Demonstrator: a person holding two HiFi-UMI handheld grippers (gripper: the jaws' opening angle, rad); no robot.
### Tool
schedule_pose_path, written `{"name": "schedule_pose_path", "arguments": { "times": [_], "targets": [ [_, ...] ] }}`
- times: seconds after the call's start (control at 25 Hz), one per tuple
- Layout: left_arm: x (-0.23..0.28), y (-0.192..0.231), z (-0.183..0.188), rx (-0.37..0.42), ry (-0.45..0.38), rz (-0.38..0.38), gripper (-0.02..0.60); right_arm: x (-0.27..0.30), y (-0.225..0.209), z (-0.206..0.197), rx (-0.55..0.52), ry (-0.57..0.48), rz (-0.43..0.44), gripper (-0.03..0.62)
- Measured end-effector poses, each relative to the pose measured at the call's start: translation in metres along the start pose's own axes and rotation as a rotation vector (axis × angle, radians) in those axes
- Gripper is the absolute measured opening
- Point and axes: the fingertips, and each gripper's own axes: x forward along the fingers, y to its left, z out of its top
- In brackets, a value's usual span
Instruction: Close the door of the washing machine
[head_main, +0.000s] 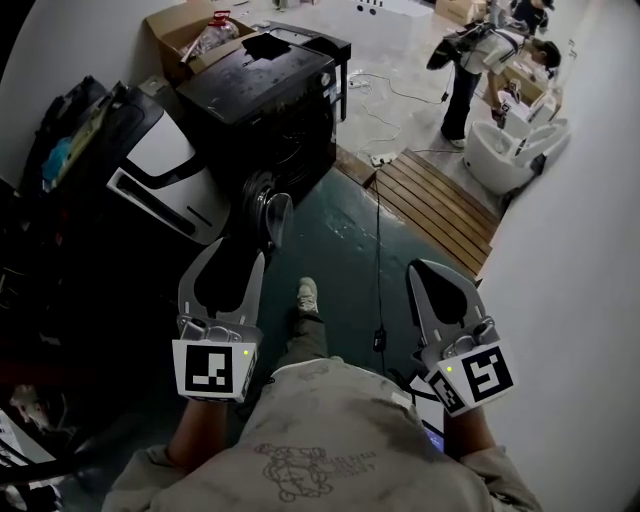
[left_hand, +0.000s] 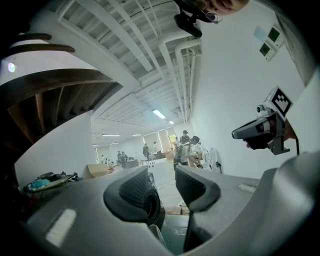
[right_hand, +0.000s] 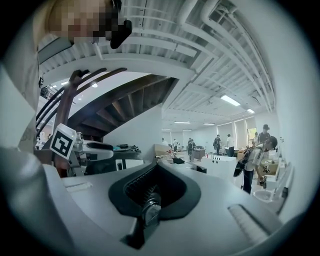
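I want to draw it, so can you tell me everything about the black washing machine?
The washing machine is a black, glossy box standing on the dark green floor, a cardboard box behind it. Its round door, clear in the middle, hangs swung open at the front. The left gripper, fingers apart, points at the door; I cannot tell whether it touches.

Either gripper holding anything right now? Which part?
Nothing held. Left gripper open and empty; right gripper shut on nothing. The door stands open, untouched.
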Motion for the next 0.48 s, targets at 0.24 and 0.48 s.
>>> {"name": "schedule_pose_path", "arguments": {
  "times": [0.24,0.48],
  "targets": [
    [0.033,0.023,-0.023,0.009,0.036,-0.002,0.163,0.04,-0.011,-0.008,-0.005,0.02,0.014,0.028],
    [0.082,0.054,-0.044,0.002,0.078,-0.011,0.163,0.096,-0.03,-0.018,0.006,0.06,0.017,0.028]
  ]
}}
